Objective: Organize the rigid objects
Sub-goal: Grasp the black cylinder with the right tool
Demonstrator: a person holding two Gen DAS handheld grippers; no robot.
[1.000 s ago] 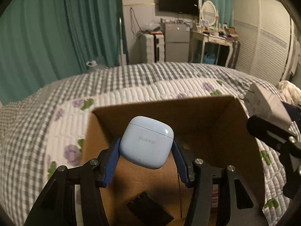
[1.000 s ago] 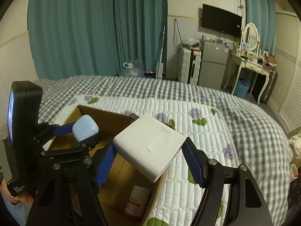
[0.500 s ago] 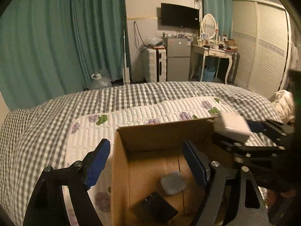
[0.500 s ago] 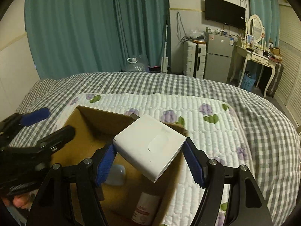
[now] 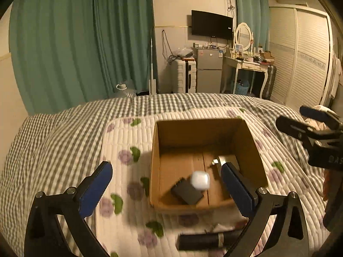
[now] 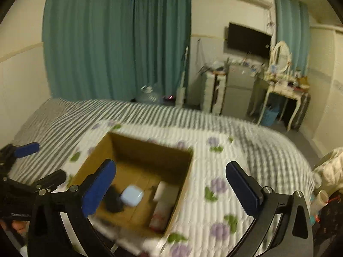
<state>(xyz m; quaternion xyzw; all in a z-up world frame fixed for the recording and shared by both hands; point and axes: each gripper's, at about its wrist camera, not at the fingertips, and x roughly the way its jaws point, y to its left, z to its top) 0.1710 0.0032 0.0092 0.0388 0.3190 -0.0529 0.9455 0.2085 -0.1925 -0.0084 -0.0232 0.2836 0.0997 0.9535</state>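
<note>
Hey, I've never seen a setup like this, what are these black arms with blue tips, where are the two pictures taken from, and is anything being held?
No robot here: a person holds a hand-held gripper in each hand, and each carries a wide-angle camera looking out along its two blue-padded jaws. One picture is from the left gripper, the other from the right gripper. Each view also shows the other gripper at its edge.

Both look down at a cardboard box on a quilted flowered mat on a checked bed. In the box lie a pale earbud case, a flat black item, a white block and what looks like a bottle; the blur hides finer detail. A dark roll lies on the mat in front of the box.

Both pairs of jaws stand wide open and hold nothing.
</note>
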